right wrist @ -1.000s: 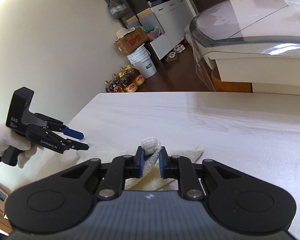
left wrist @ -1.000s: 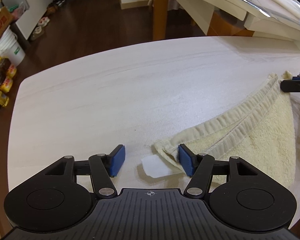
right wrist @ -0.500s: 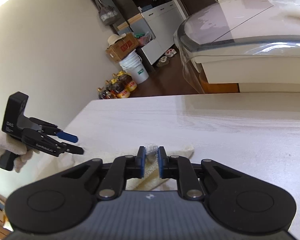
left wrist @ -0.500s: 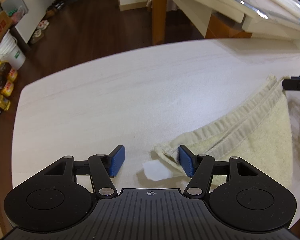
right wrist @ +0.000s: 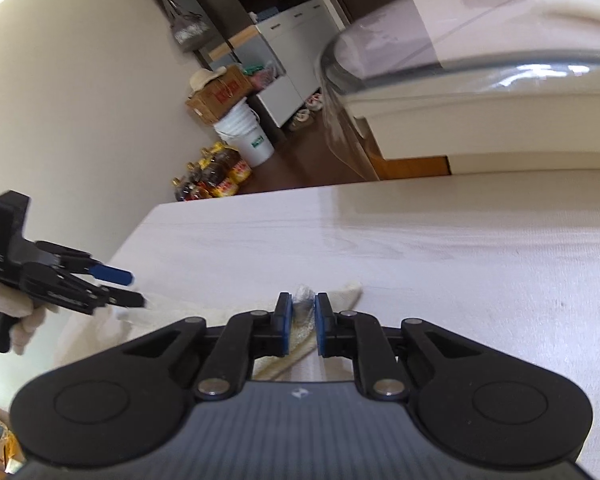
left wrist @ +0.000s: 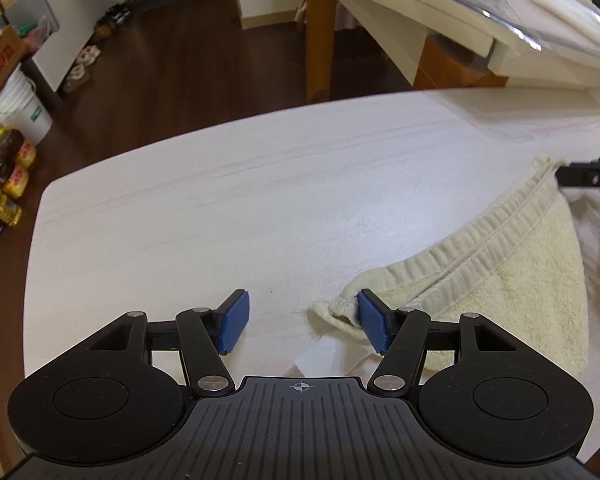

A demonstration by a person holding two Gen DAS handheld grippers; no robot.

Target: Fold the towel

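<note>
Towel: a cream towel (left wrist: 512,280) lies folded on the pale surface (left wrist: 220,208), at its right side.
Left gripper (left wrist: 300,326): jaws spread wide; the towel's near corner and white label (left wrist: 318,358) sit between them, one blue pad against the hem.
Right gripper (right wrist: 301,322): jaws pinching the far towel corner.
Surroundings: a second table (left wrist: 440,12), a white bucket (right wrist: 248,136), bottles (right wrist: 212,176) on the floor.
Obstacles: the surface ahead lies bare.
Change: the right-held corner sits lower than a second ago; the left gripper stays put.
</note>
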